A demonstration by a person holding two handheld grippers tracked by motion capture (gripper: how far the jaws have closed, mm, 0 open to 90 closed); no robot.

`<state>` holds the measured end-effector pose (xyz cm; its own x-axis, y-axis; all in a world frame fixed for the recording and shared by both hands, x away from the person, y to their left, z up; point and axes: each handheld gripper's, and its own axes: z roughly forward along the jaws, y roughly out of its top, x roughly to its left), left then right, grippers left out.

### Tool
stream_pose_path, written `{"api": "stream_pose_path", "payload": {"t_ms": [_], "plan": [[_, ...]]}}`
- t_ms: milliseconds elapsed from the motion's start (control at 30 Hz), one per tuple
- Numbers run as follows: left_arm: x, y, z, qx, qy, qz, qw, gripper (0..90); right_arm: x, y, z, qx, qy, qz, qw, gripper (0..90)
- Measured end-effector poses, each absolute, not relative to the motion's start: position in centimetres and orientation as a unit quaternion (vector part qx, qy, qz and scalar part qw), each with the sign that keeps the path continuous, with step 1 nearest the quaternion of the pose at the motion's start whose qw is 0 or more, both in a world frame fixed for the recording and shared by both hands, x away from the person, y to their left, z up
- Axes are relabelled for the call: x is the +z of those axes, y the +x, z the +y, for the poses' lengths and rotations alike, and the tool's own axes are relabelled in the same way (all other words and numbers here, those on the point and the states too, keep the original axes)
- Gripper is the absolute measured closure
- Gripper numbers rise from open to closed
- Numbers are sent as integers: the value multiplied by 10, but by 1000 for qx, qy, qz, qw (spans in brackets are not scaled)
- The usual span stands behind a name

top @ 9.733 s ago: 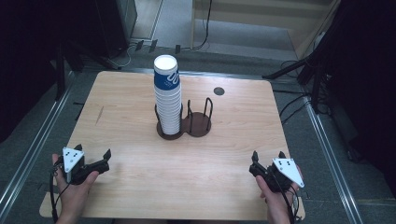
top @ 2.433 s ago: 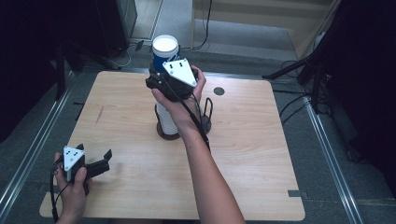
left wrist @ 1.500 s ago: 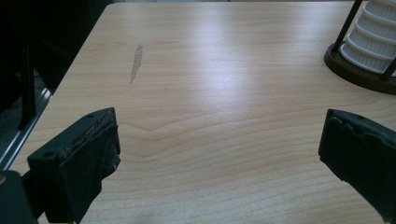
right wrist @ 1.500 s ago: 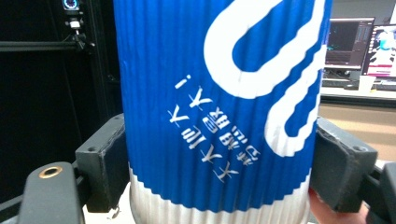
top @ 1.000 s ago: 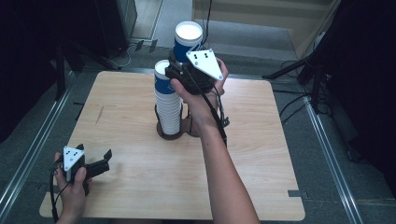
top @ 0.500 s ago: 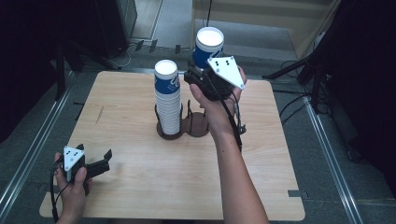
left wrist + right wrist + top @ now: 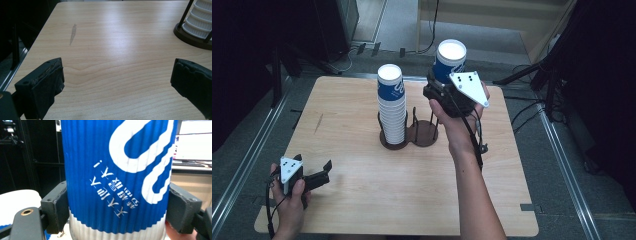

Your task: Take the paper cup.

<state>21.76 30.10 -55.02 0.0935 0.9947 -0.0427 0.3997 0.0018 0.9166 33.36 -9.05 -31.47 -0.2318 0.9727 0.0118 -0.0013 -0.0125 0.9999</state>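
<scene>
So the right gripper (image 7: 438, 86) has its jaws squeezed against a blue ribbed paper cup with white lettering (image 7: 117, 177) — held up above the dark wire two-ring cup holder (image 7: 422, 132), beside the tall stack of blue-and-white cups (image 7: 391, 110). The left gripper (image 7: 117, 87) sits wide open and empty, low over the light wooden table (image 7: 352, 165).
</scene>
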Motion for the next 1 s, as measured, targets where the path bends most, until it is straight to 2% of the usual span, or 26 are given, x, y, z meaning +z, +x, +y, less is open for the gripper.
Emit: {"api": "stream_pose_path", "payload": {"t_ms": [1000], "plan": [[-550,217,300,361,611,569,416,0,-345,310,-116,550,454,553,431,181]]}}
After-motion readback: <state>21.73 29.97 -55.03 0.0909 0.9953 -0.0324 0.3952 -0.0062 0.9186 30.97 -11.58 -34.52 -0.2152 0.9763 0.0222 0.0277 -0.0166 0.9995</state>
